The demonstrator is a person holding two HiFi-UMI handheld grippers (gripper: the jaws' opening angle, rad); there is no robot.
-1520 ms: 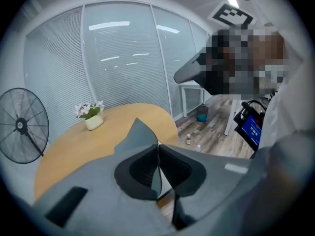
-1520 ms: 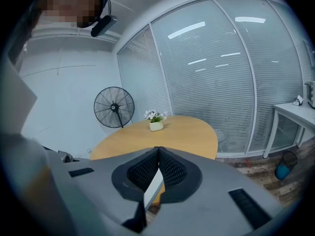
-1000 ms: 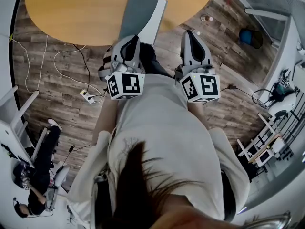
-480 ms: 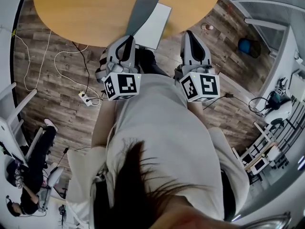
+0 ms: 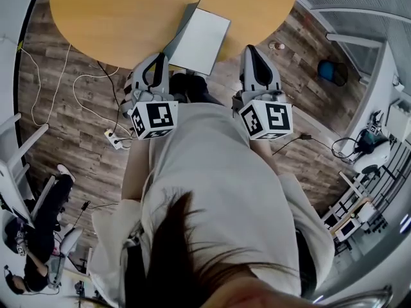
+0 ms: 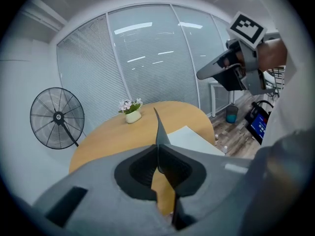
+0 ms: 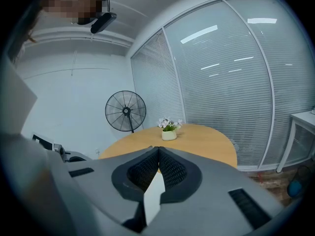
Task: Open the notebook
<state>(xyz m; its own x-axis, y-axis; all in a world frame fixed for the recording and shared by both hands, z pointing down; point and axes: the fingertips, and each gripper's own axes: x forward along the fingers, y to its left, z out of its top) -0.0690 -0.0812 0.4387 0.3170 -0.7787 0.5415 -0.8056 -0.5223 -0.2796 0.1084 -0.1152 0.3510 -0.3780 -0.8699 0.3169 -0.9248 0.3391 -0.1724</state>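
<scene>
Head view shows the round wooden tabletop [image 5: 115, 18], with the notebook [image 5: 204, 40] lying at its near edge, one corner hanging over. Its white page is bared, and the grey cover [image 5: 182, 27] stands nearly upright along the left side. The left tool [image 6: 158, 146] pinches that cover's edge between its jaws. The right tool [image 7: 158, 149], jaws pressed together, hangs near the notebook's right side, apart from it. A small flower pot [image 6: 132, 116] sits toward the far edge.
</scene>
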